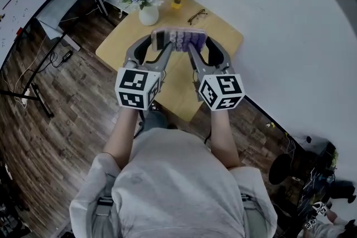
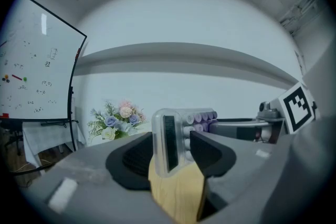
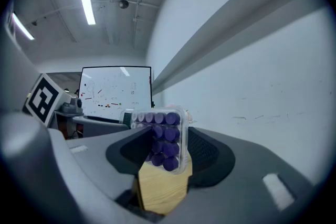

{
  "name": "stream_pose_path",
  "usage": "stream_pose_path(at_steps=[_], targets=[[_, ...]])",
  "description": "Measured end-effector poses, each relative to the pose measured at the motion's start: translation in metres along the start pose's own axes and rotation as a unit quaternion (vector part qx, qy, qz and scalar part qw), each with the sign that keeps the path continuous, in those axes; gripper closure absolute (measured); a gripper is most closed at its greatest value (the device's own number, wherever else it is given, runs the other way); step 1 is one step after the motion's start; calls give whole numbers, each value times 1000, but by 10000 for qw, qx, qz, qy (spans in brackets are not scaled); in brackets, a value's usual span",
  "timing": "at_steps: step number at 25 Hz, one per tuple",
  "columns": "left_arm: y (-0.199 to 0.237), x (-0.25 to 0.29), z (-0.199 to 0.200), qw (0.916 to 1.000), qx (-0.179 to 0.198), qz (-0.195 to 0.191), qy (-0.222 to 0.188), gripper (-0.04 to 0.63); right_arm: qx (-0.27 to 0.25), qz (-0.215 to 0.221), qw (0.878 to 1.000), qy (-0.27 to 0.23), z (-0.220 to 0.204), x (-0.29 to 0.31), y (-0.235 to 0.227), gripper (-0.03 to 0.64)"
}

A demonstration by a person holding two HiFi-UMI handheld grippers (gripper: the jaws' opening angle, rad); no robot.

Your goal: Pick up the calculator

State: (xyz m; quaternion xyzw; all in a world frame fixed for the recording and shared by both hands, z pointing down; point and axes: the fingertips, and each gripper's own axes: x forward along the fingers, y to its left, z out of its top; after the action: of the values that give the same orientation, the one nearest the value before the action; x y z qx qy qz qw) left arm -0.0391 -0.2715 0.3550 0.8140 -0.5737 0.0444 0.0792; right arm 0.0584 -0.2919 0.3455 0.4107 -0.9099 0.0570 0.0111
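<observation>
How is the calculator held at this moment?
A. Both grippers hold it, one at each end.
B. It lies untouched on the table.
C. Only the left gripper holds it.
A: the left gripper and the right gripper each clamp one end of the calculator, above the table.

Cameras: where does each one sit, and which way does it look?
Head view: on the person's head, looking steeply down at the table; shows forearms, torso, left gripper and right gripper holding the calculator.
Left gripper view: rides the left gripper, looking along its jaws, shut on the calculator's display end, towards flowers and a whiteboard.
Right gripper view: rides the right gripper, looking along its jaws, shut on the purple-key end, beside a wall.
Shared: all three show the calculator; each gripper view shows the other gripper.
</observation>
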Motion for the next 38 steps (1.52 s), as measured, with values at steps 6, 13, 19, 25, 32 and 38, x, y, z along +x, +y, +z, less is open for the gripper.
stream_pose_path(at_steps=[6, 13, 19, 25, 32, 38], targets=[[-16, -12, 16, 9995, 176, -4, -245, 373, -148, -30, 9995, -284, 17, -20, 3, 416], [-34, -27, 36, 9975, 441, 1, -545, 373, -305, -63, 9979, -570, 38, -42, 7, 414], [-49, -36, 49, 9960, 516, -21, -725, 373, -431, -100, 9962, -753, 51, -58, 9, 414], [-60, -41, 57, 9943, 605, -58, -871, 373, -498, -135, 9945, -912, 59, -71, 8, 414], [-68, -46, 63, 9932, 662, -90, -952, 373, -534, -163, 9929, -1048, 65, -80, 9, 414], [-69, -46, 65, 9930, 649, -96, -984, 373, -578, -167, 9923, -1082, 68, -82, 9, 414]])
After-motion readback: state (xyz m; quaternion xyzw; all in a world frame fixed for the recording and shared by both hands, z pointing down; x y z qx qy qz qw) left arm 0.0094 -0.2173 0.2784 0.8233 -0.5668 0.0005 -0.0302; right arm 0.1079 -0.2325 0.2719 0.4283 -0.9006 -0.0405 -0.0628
